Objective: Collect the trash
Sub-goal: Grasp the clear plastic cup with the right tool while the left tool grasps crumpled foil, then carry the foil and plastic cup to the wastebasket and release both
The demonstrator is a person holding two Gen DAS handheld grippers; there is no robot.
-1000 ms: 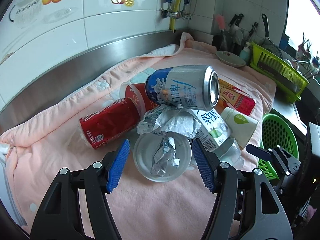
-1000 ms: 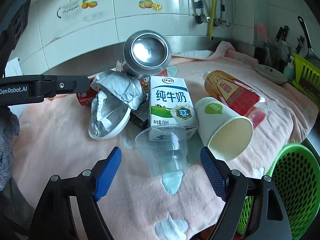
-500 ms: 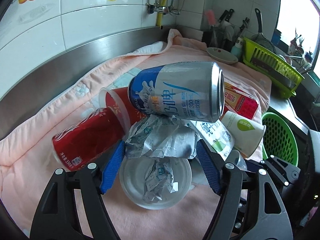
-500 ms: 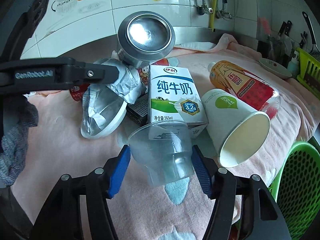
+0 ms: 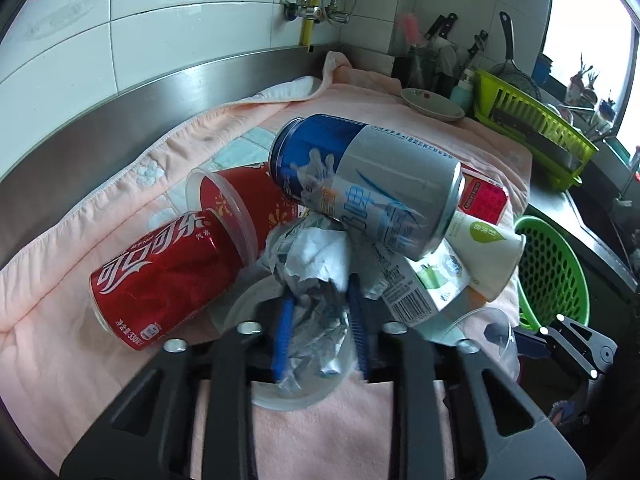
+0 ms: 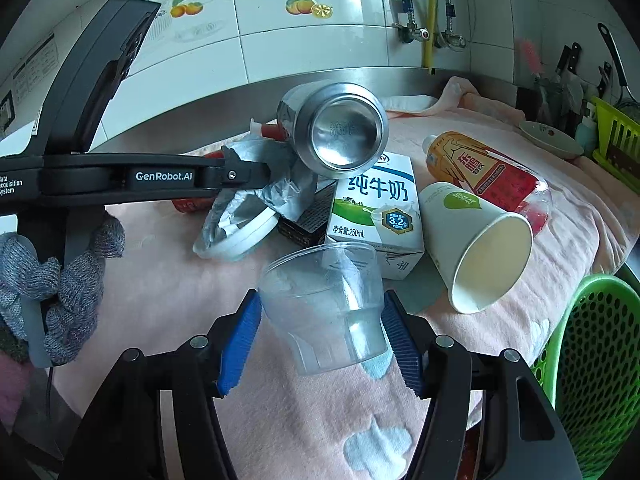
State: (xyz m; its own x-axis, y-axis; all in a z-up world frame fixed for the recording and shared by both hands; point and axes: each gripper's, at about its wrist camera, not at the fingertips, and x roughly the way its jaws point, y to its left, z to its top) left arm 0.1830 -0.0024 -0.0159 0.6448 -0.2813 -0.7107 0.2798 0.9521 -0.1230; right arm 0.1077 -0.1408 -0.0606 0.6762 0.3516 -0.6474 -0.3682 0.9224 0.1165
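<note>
A pile of trash lies on a pink towel (image 5: 100,360). My left gripper (image 5: 320,308) is shut on a crumpled silver wrapper (image 5: 316,268) above a shallow clear lid (image 5: 288,396). A blue-and-silver can (image 5: 368,184) rests on top of the pile, and a red cola can (image 5: 160,284) lies at the left. My right gripper (image 6: 320,332) is shut on a clear plastic cup (image 6: 324,304) lying on its side. Beside the cup are a milk carton (image 6: 376,208), a white paper cup (image 6: 472,244) and a red-labelled bottle (image 6: 488,172).
A green mesh basket (image 6: 592,360) stands at the towel's right edge, also in the left wrist view (image 5: 552,272). A yellow-green dish rack (image 5: 532,124), a small dish (image 5: 432,104) and knives stand at the back right. A steel backsplash and tiled wall run behind.
My left gripper moved forward and closed on the crumpled wrapper. My right gripper moved up to the clear cup and closed on its sides.
</note>
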